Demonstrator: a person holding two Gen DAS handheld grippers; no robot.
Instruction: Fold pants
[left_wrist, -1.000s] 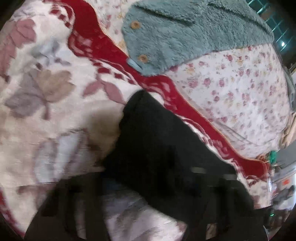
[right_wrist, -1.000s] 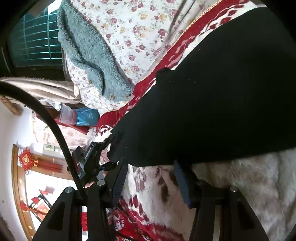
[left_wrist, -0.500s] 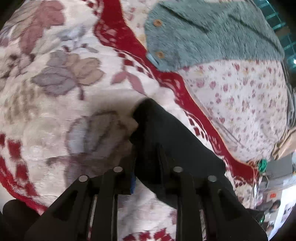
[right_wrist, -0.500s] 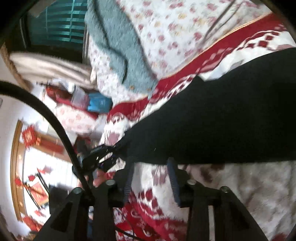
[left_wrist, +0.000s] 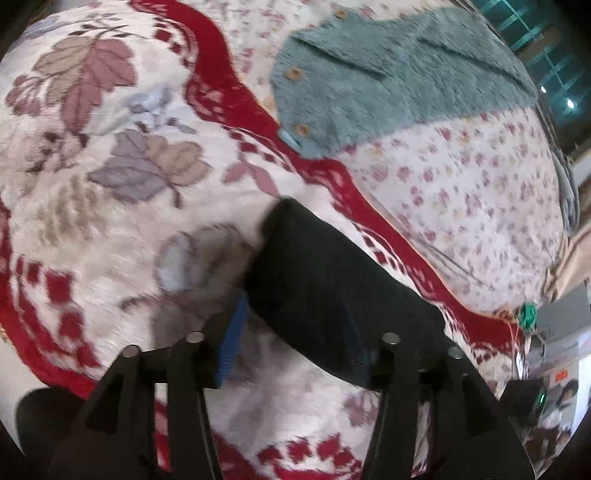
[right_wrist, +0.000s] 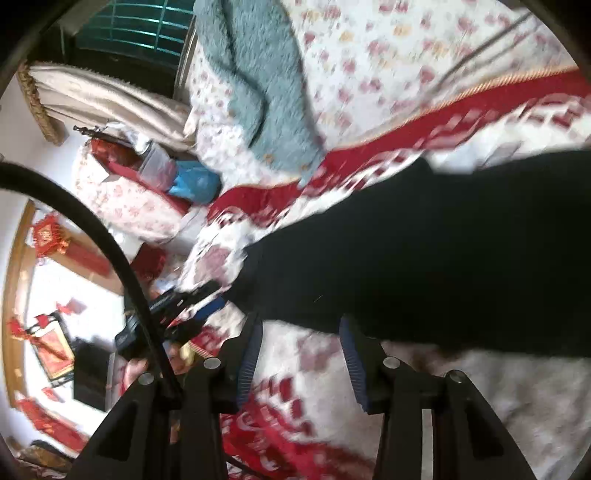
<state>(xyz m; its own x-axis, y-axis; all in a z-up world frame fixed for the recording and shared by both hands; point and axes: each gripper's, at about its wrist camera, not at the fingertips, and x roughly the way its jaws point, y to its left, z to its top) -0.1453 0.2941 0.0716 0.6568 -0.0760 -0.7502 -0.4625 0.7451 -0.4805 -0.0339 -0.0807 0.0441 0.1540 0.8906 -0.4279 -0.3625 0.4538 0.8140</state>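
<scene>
**Both tongs open at the edge of the black pants**

Change vs. half a second earlier: in the left wrist view the left gripper (left_wrist: 291, 328) now has its fingers spread wide; before, they sat close together on the corner of the black fabric pants (left_wrist: 332, 295). The blue pad on its finger (left_wrist: 232, 339) is now exposed at 7 o'clock of the cloth, not touching it. The other finger is partly hidden by the cloth edge, so contact there is unclear. In the right wrist view the right gripper (right_wrist: 299, 350) is also spread, wider than before, with the pants (right_wrist: 424, 258) hem just above its fingertips (right_wrist: 351, 350); it grips nothing.

Pants location: lying on the plush white blanket with red border and leaf print (left_wrist: 110, 177), their folded corner at frame centre of the left view.

View differences: the left view alone shows the three wooden buttons of the teal fleece garment (left_wrist: 388, 81) at 1 o'clock, resting on the white quilt with small pink flowers (left_wrist: 480, 192). The right view alone shows the left gripper (right_wrist: 192, 302) from outside at 9 o'clock, at the pants' far corner, plus a black cable (right_wrist: 110, 251) and red wall ornaments (right_wrist: 48, 236). Motion blur in both.
</scene>
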